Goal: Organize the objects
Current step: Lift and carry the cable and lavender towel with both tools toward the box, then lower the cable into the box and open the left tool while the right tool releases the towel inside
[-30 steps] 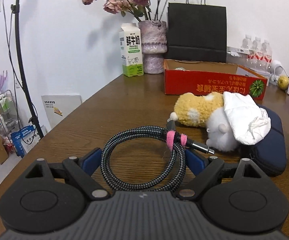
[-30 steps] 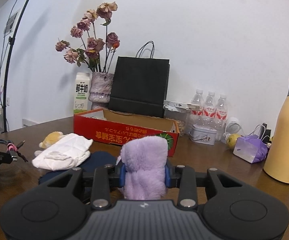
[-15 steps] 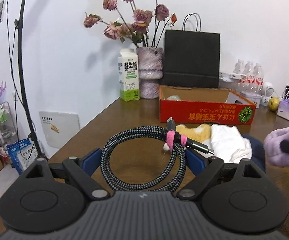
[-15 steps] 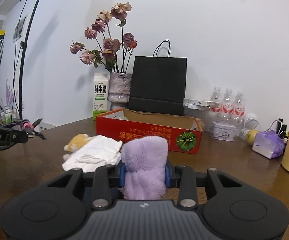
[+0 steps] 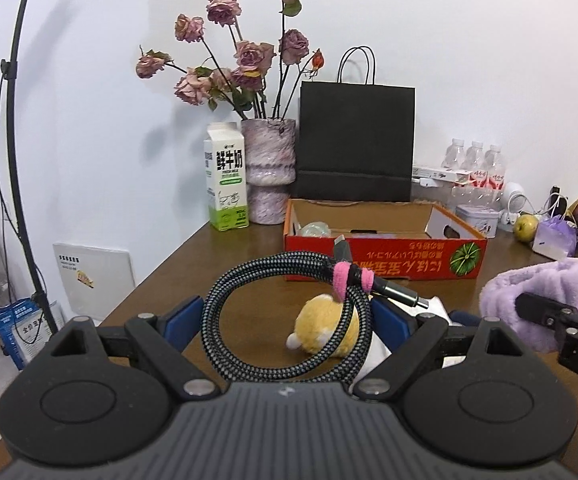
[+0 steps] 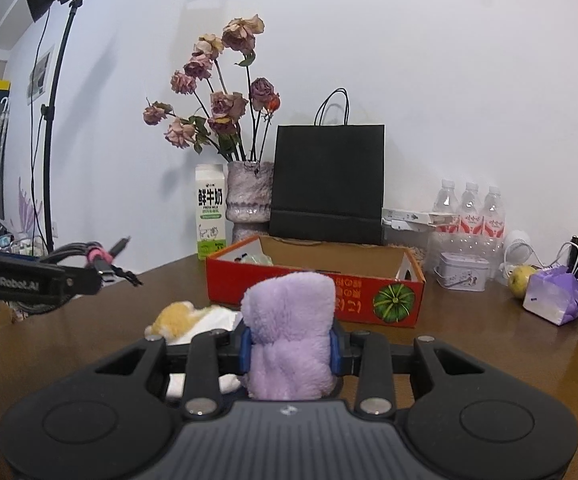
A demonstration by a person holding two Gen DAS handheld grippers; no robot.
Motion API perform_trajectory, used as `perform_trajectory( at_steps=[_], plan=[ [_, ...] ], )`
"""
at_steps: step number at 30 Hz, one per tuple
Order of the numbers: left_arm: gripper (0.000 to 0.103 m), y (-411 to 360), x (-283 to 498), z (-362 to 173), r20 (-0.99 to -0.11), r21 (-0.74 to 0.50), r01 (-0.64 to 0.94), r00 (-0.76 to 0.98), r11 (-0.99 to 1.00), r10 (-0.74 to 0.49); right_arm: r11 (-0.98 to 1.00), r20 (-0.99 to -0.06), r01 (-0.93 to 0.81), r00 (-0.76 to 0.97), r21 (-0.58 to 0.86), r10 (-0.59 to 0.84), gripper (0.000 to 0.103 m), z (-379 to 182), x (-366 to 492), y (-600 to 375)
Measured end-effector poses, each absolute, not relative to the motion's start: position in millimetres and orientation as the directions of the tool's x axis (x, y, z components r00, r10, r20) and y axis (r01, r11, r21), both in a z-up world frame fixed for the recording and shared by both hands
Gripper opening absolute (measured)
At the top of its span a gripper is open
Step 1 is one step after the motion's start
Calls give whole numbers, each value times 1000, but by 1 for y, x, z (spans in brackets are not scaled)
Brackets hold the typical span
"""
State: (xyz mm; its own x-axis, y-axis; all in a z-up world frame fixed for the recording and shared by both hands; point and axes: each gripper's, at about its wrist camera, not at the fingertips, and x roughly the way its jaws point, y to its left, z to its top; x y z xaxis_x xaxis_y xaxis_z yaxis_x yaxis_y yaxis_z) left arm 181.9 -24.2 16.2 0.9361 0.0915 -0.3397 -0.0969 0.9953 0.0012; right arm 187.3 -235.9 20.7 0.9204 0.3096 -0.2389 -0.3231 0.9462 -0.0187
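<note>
So the left gripper (image 5: pixel 287 320) has its jaws spread wide around a coiled braided cable (image 5: pixel 285 316) with a pink strap, up off the table (image 5: pixel 225 276). The right gripper (image 6: pixel 289 346) is clamped narrow on a fluffy purple plush (image 6: pixel 291 332), in front of the red box (image 6: pixel 317 292).

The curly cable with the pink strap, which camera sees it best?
The left wrist view: the coiled braided cable fills the middle, held between the left gripper's blue pads. The right wrist view shows only its pink-strapped plug ends, small and far left.
</note>
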Motion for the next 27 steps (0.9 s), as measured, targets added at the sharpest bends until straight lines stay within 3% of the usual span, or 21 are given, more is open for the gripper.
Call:
perform_trajectory(
  at_steps=[27],
  plan=[
    [90, -49, 281, 58, -338, -13, -31, 941, 999, 25, 945, -253, -326, 915, 0, 315, 33, 70, 282, -226]
  ],
)
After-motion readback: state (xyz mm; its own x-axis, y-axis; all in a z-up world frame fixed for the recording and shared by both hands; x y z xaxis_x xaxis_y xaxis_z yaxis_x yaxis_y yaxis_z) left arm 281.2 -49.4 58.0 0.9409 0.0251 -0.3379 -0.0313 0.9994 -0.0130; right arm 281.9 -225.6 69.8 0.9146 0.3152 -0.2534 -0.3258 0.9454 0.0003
